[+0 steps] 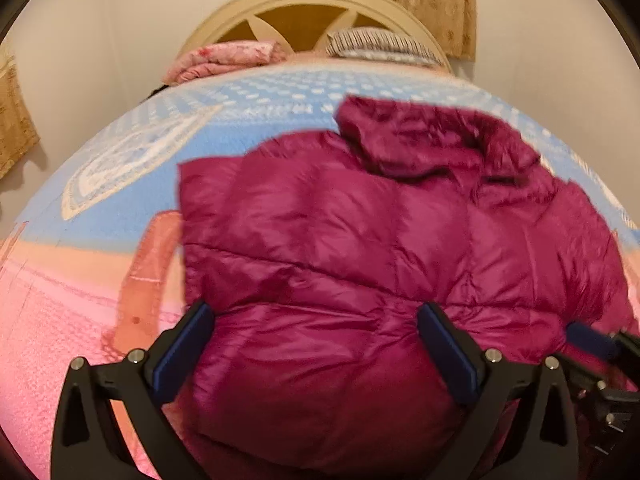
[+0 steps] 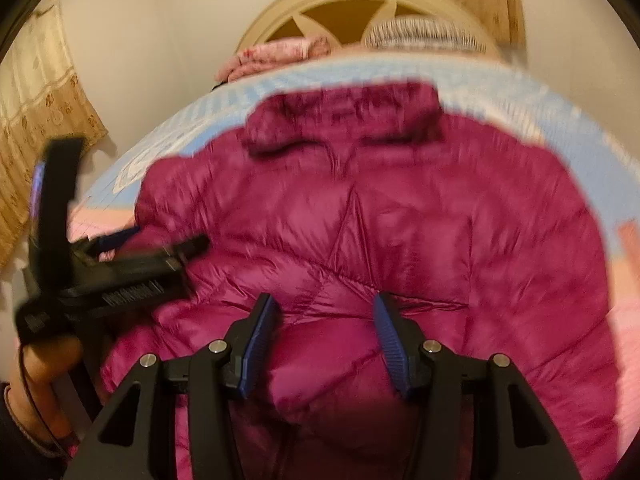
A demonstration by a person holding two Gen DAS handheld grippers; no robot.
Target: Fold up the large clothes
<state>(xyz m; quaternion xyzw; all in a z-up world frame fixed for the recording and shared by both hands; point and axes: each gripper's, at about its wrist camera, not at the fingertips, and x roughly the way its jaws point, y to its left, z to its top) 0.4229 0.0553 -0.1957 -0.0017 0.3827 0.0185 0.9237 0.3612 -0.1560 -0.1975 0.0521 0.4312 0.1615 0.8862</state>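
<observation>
A magenta puffer jacket (image 1: pixel 360 240) lies spread on the bed, collar (image 1: pixel 420 136) toward the headboard. My left gripper (image 1: pixel 316 320) is open, its blue-padded fingers wide apart over the jacket's near hem. In the right wrist view the jacket (image 2: pixel 380 220) fills the middle, collar (image 2: pixel 344 120) at the far end. My right gripper (image 2: pixel 324 312) is open, jaws apart over a bulge of jacket fabric near the hem. The left gripper (image 2: pixel 160 248) shows at the left of the right wrist view, on the jacket's left edge. The right gripper's fingertip (image 1: pixel 592 340) shows at the right in the left wrist view.
The bed has a blue and pink patterned cover (image 1: pixel 120 184). A folded pink blanket (image 1: pixel 224 60) and a striped pillow (image 1: pixel 380 46) lie against the cream headboard (image 1: pixel 312 4). Beige curtains (image 2: pixel 36 120) hang at the left. The person's hand (image 2: pixel 40 360) holds the left gripper.
</observation>
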